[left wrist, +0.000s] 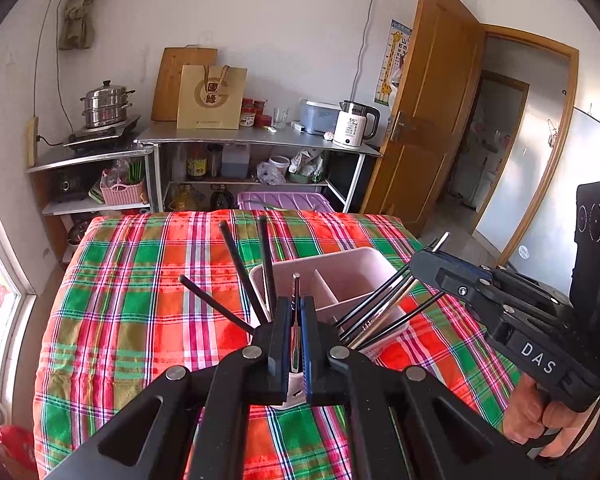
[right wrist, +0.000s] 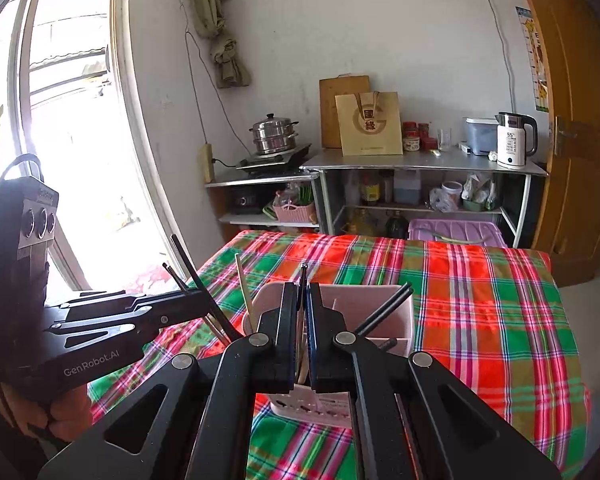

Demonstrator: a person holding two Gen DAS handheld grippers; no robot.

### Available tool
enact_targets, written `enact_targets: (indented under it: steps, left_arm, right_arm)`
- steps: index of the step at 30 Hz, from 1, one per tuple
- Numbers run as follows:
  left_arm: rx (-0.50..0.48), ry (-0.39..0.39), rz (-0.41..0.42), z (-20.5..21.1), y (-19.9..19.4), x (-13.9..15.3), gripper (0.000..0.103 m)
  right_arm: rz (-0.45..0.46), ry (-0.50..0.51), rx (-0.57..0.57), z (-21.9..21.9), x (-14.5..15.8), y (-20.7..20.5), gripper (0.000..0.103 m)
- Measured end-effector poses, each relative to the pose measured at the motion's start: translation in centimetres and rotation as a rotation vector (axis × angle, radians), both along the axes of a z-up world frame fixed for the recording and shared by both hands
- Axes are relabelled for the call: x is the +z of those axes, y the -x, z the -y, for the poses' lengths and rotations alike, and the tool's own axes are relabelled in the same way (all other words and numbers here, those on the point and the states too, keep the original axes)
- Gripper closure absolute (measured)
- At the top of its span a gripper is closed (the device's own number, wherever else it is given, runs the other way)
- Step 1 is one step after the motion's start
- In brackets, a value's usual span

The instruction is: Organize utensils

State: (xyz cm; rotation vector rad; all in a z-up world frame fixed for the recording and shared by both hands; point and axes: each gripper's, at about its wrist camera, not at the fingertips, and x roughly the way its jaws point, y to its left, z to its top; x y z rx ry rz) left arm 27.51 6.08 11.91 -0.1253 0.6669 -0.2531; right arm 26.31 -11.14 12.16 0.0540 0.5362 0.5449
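A pink divided utensil holder [left wrist: 352,276] stands on the plaid tablecloth [left wrist: 140,312]; it also shows in the right wrist view [right wrist: 384,312]. Several black chopsticks [left wrist: 240,268] lean out of its left side, and more black and metal ones [left wrist: 384,304] lean right. My left gripper [left wrist: 297,304] is shut on a thin metal chopstick [left wrist: 296,292] held upright over the holder. My right gripper [right wrist: 303,300] is shut on a thin chopstick [right wrist: 303,276] over the holder. The right gripper [left wrist: 428,256] shows in the left wrist view, pinching chopsticks at the holder's right side. The left gripper [right wrist: 196,300] appears at left in the right wrist view.
Behind the table stand metal shelves [left wrist: 260,140] with a steamer pot [left wrist: 106,106], a paper bag [left wrist: 212,96], a kettle [left wrist: 356,124] and a purple bin [left wrist: 284,202]. A wooden door [left wrist: 432,100] stands open at right. A window [right wrist: 60,120] is at left.
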Motion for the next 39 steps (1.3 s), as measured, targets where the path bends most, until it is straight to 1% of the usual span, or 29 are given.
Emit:
enact_targets:
  steps: [12, 14, 19, 25, 27, 28, 30, 33, 37, 39]
  left_arm:
    - [-0.007, 0.008, -0.070, 0.3, -0.7, -3.1, 0.099]
    - [-0.006, 0.005, -0.077, 0.3, -0.8, -3.5, 0.099]
    - [-0.005, -0.007, -0.068, 0.4, -0.6, -3.8, 0.099]
    - [-0.001, -0.042, -0.062, 0.8, -0.1, -3.7, 0.098]
    - [0.001, -0.041, -0.054, 0.8, 0.3, -3.6, 0.097]
    - [0.003, -0.039, -0.050, 0.8, 0.5, -3.5, 0.096]
    - [0.006, -0.037, -0.040, 0.7, 1.0, -3.2, 0.089]
    - [0.008, -0.041, -0.026, 0.7, 1.9, -2.8, 0.084]
    - [0.014, -0.058, -0.008, 0.7, 3.4, -2.5, 0.084]
    - [0.018, -0.058, 0.003, 0.6, 4.4, -2.2, 0.084]
  right_arm:
    - [-0.080, 0.069, 0.003, -0.5, -3.6, -0.6, 0.099]
    - [-0.082, 0.072, 0.005, -0.5, -3.9, -0.5, 0.099]
    - [-0.084, 0.078, 0.008, -0.5, -4.0, -0.5, 0.099]
    - [-0.089, 0.094, 0.007, -0.7, -3.7, -0.2, 0.098]
    - [-0.079, 0.090, 0.005, -0.5, -3.3, 0.2, 0.091]
    - [-0.073, 0.086, 0.007, -0.4, -3.1, 0.4, 0.090]
    - [-0.062, 0.083, 0.009, -0.3, -2.7, 0.9, 0.089]
    - [-0.043, 0.090, 0.009, -0.1, -2.2, 1.6, 0.089]
    - [-0.030, 0.081, 0.008, 0.4, -1.7, 2.5, 0.086]
    - [-0.023, 0.078, 0.004, 0.7, -1.5, 3.2, 0.082]
